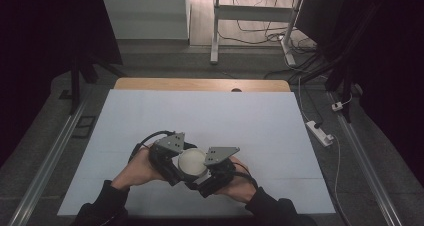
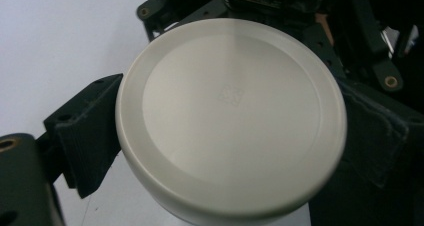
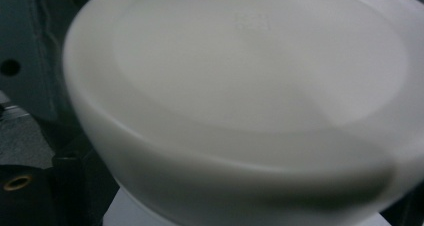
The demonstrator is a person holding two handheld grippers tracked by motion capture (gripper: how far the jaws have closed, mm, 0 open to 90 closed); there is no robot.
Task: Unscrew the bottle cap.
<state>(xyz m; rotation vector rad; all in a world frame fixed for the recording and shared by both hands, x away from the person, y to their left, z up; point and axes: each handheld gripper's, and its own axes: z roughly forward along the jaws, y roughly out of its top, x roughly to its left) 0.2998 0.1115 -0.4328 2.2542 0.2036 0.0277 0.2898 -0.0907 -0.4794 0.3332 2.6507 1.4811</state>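
I see a round white lid (image 1: 192, 163) sitting on a white jar, and I use that lid as my marker for everything else. The lid is near the front edge of the big white mat (image 1: 200, 116) that covers the table, about in the middle from side to side. My left gripper (image 1: 172, 162) is pressed against the lid's left side, and my right gripper (image 1: 212, 168) is pressed against its right side, so the lid sits between the two. Each gripper has a grey three-cornered plate on top, and both plates lean in toward the lid. A hand holds each gripper from behind, closer to me than the lid, and dark sleeves come in from the bottom. In the left gripper view the lid (image 2: 231, 118) is very close and looks flat and smooth, with a tiny square mark near its middle. One black jaw touches the lid's rim on one side and the other black jaw touches it on the far side, so the left jaws are clamped on the lid. Past the lid in that view I see the black frame of the other gripper. In the right gripper view the lid (image 3: 250, 86) is blurry and very near. I see dark parts beside it, but I cannot tell how the right jaws stand.
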